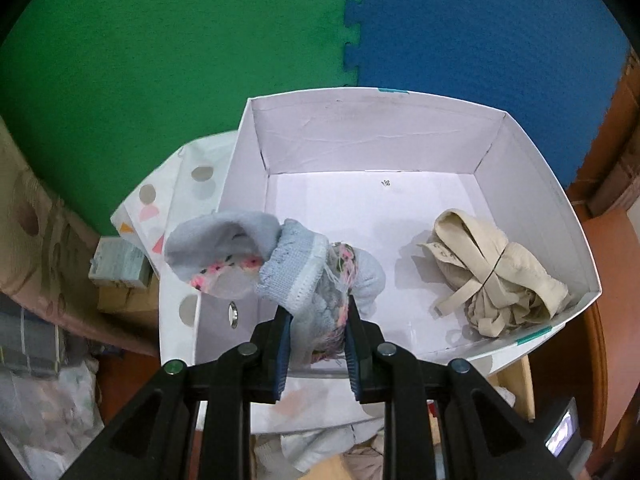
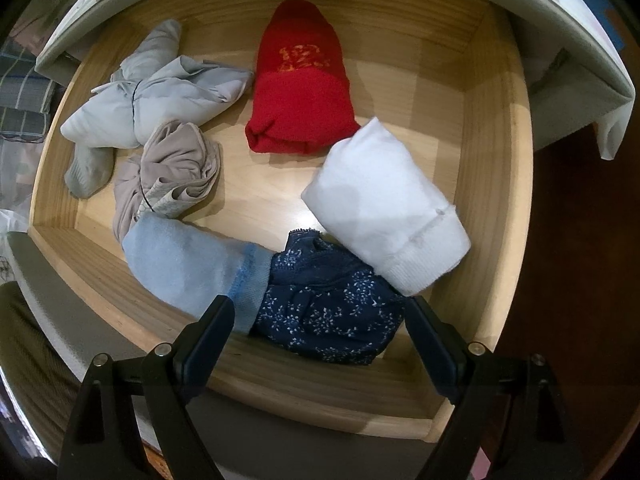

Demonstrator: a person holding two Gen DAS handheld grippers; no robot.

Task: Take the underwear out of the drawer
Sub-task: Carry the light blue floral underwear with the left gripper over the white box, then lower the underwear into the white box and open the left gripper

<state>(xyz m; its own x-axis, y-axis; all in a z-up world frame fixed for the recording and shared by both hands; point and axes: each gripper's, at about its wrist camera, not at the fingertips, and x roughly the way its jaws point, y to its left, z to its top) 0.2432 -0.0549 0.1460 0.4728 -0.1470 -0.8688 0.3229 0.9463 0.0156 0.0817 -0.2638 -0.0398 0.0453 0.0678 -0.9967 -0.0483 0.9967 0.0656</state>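
While the right gripper [image 2: 316, 320] hangs jaws-apart straight over the wooden drawer [image 2: 496, 184], the navy floral-print underwear bundle [image 2: 328, 308] lies directly between its fingers, long axis across the gap. Left gripper [image 1: 316, 316] is clamped on a pale blue knit sock bundle [image 1: 280, 268] over the white cardboard box [image 1: 440, 136]. The navy bundle's near edge is cut off by the drawer's front wall.
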